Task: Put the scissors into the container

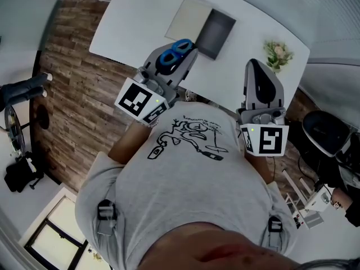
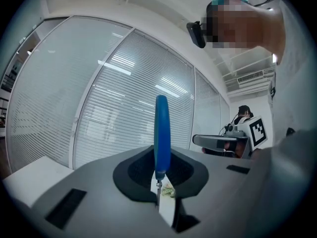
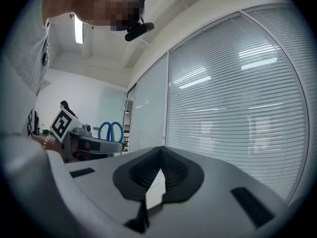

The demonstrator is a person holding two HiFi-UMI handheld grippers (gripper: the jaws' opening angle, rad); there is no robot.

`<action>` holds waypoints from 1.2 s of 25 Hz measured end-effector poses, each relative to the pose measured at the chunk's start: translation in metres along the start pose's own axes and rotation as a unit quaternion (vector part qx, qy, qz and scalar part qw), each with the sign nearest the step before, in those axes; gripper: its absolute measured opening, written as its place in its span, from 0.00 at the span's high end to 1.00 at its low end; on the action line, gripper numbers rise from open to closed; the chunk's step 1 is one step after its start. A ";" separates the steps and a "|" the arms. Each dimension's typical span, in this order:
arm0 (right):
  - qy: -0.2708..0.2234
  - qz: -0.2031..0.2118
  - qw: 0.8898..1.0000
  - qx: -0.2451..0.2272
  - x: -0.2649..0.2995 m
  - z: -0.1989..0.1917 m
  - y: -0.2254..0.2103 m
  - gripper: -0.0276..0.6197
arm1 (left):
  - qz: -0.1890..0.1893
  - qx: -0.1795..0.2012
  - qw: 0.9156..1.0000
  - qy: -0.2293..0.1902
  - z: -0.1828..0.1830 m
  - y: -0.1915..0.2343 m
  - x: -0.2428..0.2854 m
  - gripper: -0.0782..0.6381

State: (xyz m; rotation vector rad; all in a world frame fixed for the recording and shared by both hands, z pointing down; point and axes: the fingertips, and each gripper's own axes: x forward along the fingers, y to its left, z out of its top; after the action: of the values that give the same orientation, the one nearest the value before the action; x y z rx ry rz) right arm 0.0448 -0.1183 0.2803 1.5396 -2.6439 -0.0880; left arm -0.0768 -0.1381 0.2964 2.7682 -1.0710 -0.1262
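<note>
The scissors (image 1: 173, 52) have blue handle loops. My left gripper (image 1: 184, 54) is shut on them and holds them up above the near edge of the white table (image 1: 135, 21). In the left gripper view the blue handle (image 2: 161, 130) stands upright, edge-on, out of the closed jaws. The dark grey rectangular container (image 1: 216, 32) lies on the table just beyond the left gripper, beside a pale flat panel (image 1: 188, 18). My right gripper (image 1: 257, 67) is raised to the right with its jaws shut and nothing between them. From the right gripper view the scissors (image 3: 110, 131) show at the left.
A small pot of flowers (image 1: 277, 53) stands on the table's right end. Wood flooring (image 1: 73, 94) lies to the left, with an office chair (image 1: 22, 91) there and another dark chair (image 1: 326, 131) at the right. Glass walls with blinds (image 3: 237, 93) surround the room.
</note>
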 end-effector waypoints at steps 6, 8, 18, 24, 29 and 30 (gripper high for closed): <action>0.003 -0.007 1.000 0.000 -0.003 -0.002 -0.004 0.95 | -0.009 -0.011 1.000 0.026 -0.017 0.005 0.013 0.83; 0.004 -0.009 1.000 -0.002 -0.004 -0.003 -0.005 0.95 | -0.012 -0.013 0.999 0.033 -0.024 0.007 0.018 0.83; 0.014 -0.015 1.000 -0.002 -0.001 -0.009 -0.015 0.95 | -0.013 -0.023 0.996 0.085 -0.073 0.032 0.053 0.83; 0.014 -0.017 1.000 -0.001 0.001 -0.009 -0.017 0.95 | -0.012 -0.041 0.992 0.122 -0.110 0.048 0.072 0.83; 0.017 -0.019 1.000 -0.002 0.003 -0.010 -0.017 0.95 | -0.012 -0.056 0.986 0.155 -0.148 0.061 0.090 0.83; 0.017 -0.020 1.000 -0.002 0.002 -0.011 -0.018 0.95 | -0.011 -0.057 0.985 0.161 -0.155 0.064 0.095 0.83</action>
State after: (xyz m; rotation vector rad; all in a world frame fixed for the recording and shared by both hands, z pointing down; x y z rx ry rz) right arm 0.0602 -0.1293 0.2897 1.5781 -2.5859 -0.0687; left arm -0.0273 -0.2283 0.4591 2.5807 -0.9185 0.2435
